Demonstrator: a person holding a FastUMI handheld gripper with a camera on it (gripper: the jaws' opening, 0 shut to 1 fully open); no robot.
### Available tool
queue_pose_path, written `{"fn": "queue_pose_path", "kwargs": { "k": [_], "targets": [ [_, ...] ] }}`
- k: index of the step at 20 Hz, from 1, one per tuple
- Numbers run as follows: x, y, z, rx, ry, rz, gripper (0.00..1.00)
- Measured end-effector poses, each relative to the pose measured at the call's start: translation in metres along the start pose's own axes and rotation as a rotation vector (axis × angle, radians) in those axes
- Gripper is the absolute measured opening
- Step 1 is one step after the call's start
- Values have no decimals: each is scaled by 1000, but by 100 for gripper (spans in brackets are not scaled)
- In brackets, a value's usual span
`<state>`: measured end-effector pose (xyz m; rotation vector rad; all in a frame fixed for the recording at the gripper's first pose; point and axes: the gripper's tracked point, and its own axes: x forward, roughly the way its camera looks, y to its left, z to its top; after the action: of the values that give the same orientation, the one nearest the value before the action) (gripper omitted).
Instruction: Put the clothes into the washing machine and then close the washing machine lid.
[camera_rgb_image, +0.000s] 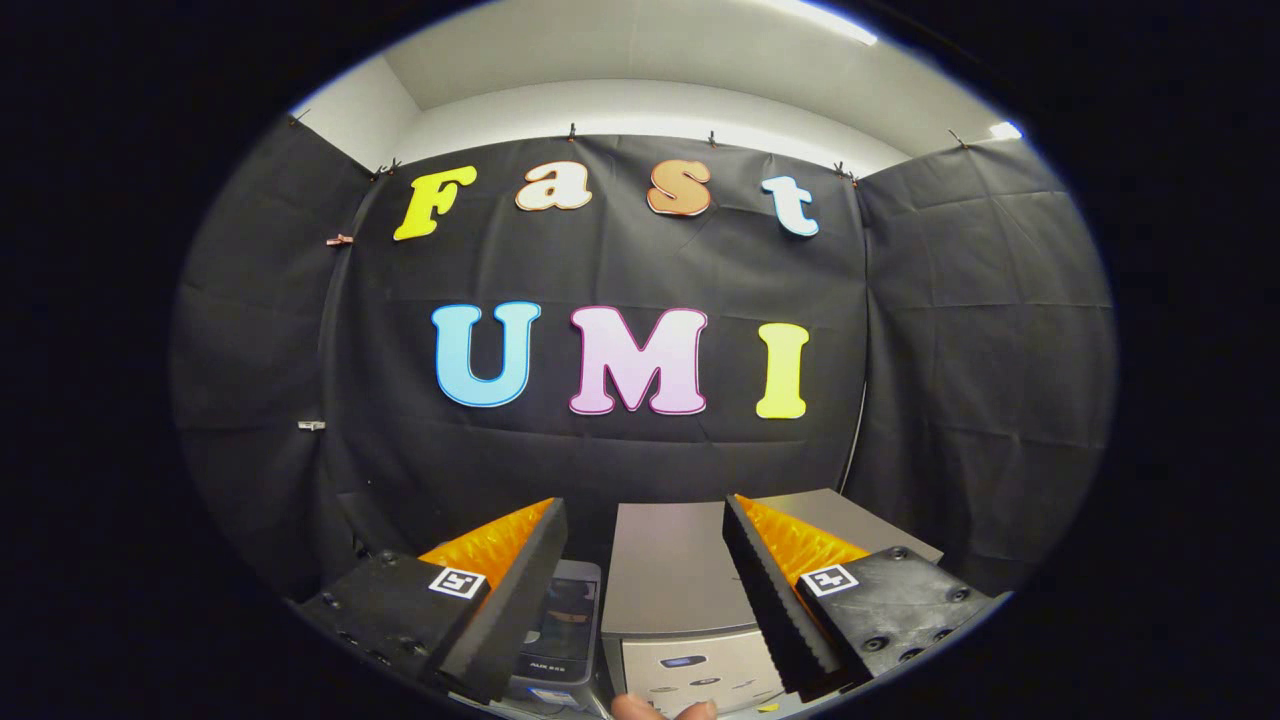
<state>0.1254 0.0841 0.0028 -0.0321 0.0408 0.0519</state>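
Black cloth walls the booth behind; my tongs (640, 590) hang apart (gripping nothing) over the grey box-shaped washing machine (672, 580), fingertips (665, 709) just below.

You've got one gripper (640, 520) up, two fingers spread wide with nothing between them. Beyond them you see one grey washing machine (680, 590), lid down, and one smaller glass-fronted appliance (565, 620) just beside it. One fingertip (660, 708) pokes in below. Two clips (340, 240) hang on the booth wall.
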Motion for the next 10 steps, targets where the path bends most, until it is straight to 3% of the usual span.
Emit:
{"fn": "queue_pose_path", "kwargs": {
  "k": [10],
  "targets": [
    [1,0,0,1,-3,-3,99]
  ]
}}
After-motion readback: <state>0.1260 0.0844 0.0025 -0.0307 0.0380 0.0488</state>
